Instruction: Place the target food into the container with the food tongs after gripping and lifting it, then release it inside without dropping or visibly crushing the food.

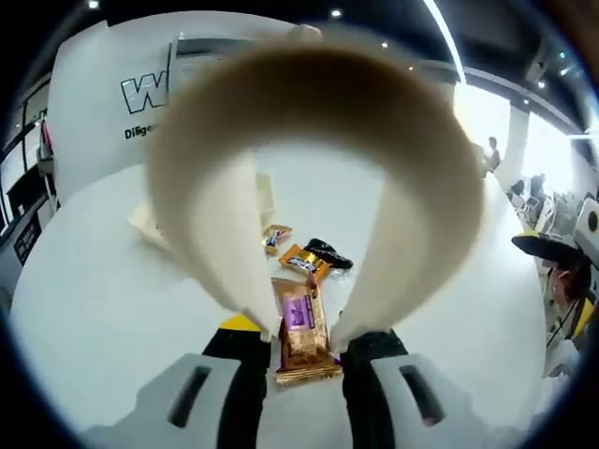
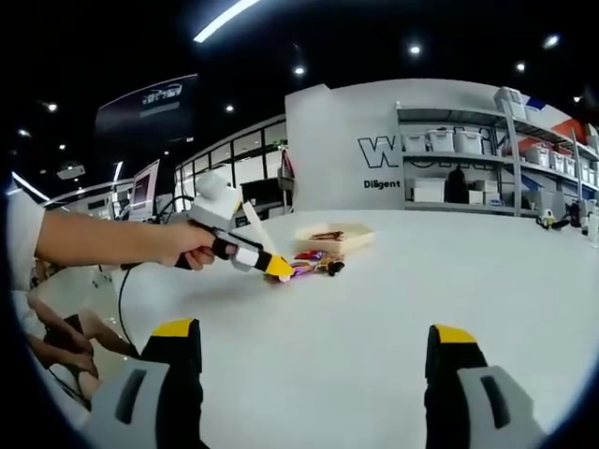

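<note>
Purple-and-gold wrapped snack bar [image 1: 302, 329] lies on white counter [image 1: 103, 299], bracketed by cream plastic food tongs [image 1: 309, 187] squeezed in left claw [image 1: 304, 360], ready for lifting toward shallow beige tray [image 2: 334, 235]. Right claw [image 2: 314, 360] wide open, empty, parked aside.

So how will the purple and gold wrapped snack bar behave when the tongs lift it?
The snack bar has a shiny wrapper, so it may slip between the smooth tongs. It looks small and flat, probably light. Being flat, it should not roll on the table.
</note>
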